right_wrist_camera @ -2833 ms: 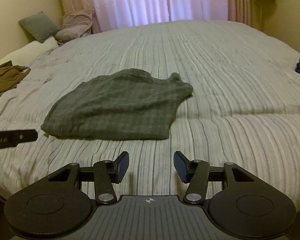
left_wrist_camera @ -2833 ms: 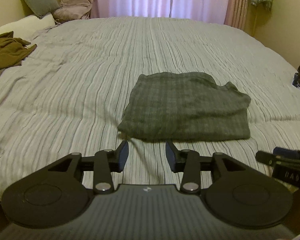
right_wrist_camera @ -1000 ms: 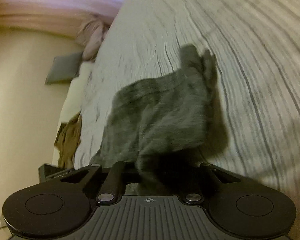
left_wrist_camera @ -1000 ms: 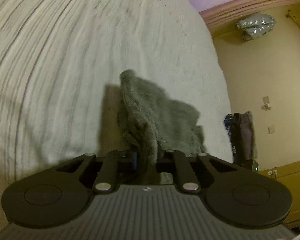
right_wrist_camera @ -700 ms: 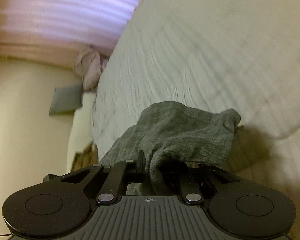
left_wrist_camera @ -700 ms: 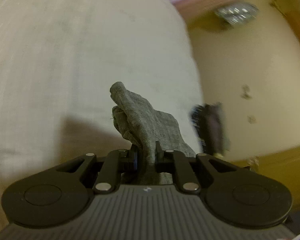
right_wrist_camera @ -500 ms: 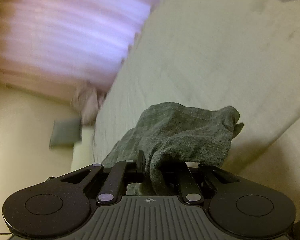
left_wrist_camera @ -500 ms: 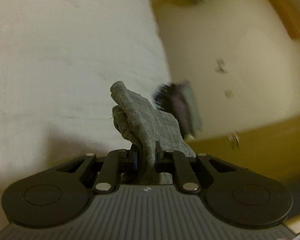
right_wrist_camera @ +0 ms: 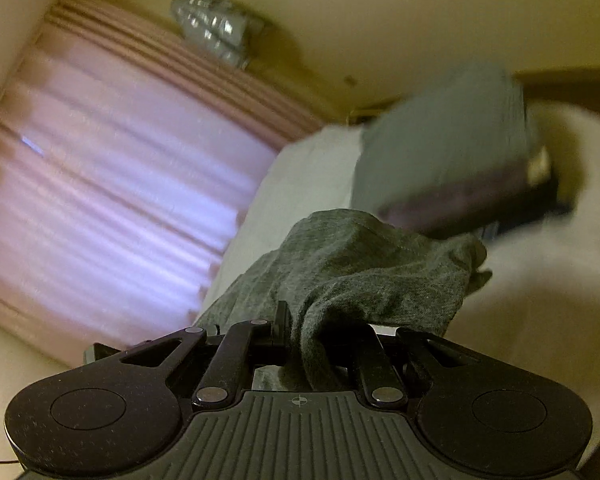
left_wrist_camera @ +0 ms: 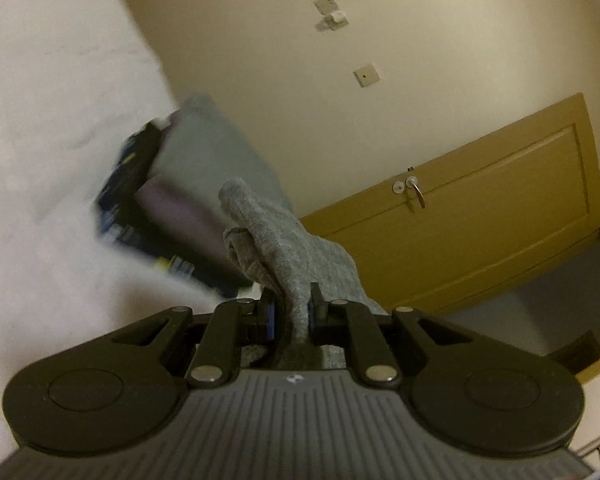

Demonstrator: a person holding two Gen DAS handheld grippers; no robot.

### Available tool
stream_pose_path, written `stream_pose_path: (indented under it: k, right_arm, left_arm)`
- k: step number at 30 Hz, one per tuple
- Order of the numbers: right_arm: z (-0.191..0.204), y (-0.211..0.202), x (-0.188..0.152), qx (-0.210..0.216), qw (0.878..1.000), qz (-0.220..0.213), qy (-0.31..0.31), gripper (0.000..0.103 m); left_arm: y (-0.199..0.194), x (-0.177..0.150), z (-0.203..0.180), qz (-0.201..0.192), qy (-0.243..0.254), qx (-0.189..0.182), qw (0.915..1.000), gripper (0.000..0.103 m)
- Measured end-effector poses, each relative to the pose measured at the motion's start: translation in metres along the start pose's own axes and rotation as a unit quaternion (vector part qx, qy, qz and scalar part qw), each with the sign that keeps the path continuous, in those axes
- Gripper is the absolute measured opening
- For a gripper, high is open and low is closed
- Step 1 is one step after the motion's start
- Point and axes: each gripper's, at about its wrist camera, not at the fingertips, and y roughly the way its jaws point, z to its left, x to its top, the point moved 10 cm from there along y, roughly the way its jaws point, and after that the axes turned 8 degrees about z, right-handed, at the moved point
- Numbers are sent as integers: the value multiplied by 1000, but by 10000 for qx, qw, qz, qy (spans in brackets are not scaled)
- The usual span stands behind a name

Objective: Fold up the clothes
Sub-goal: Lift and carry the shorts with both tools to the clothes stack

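The folded grey garment (left_wrist_camera: 296,256) is lifted off the bed and held between both grippers. My left gripper (left_wrist_camera: 291,314) is shut on one edge of it, cloth bunched up between the jaws. My right gripper (right_wrist_camera: 320,332) is shut on the other edge, and the grey garment (right_wrist_camera: 360,272) drapes over its right finger and hides it. Both views are tilted and blurred.
A stack of folded clothes (left_wrist_camera: 180,204) lies on the pale bed (left_wrist_camera: 40,160) near the wall; it also shows in the right wrist view (right_wrist_camera: 460,168). A yellow door (left_wrist_camera: 480,232) and wall switches (left_wrist_camera: 366,76) are beyond. Pink curtains (right_wrist_camera: 100,184) fill the left.
Both grippers closed on the garment, lifted it off the bed and swung it to the right, towards the stack of folded clothes by the wall.
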Motion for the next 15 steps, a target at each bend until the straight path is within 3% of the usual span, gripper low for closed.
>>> stream_pose_path:
  k: [4, 7, 11, 15]
  right_arm:
    - [-31, 5, 104, -23, 9998, -158, -144, 9]
    - [-48, 22, 153, -32, 9994, -212, -281, 9]
    - [-74, 64, 180, -123, 9993, -80, -353, 9]
    - [-111, 102, 192, -227, 9994, 126, -231, 9]
  left_arm:
    - [71, 77, -14, -89, 210, 24, 9997, 11]
    - [110, 118, -6, -109, 303, 141, 9994, 11]
    - [155, 159, 17, -78, 393, 357, 9986, 11]
    - [184, 167, 55, 51, 400, 698, 9967, 11]
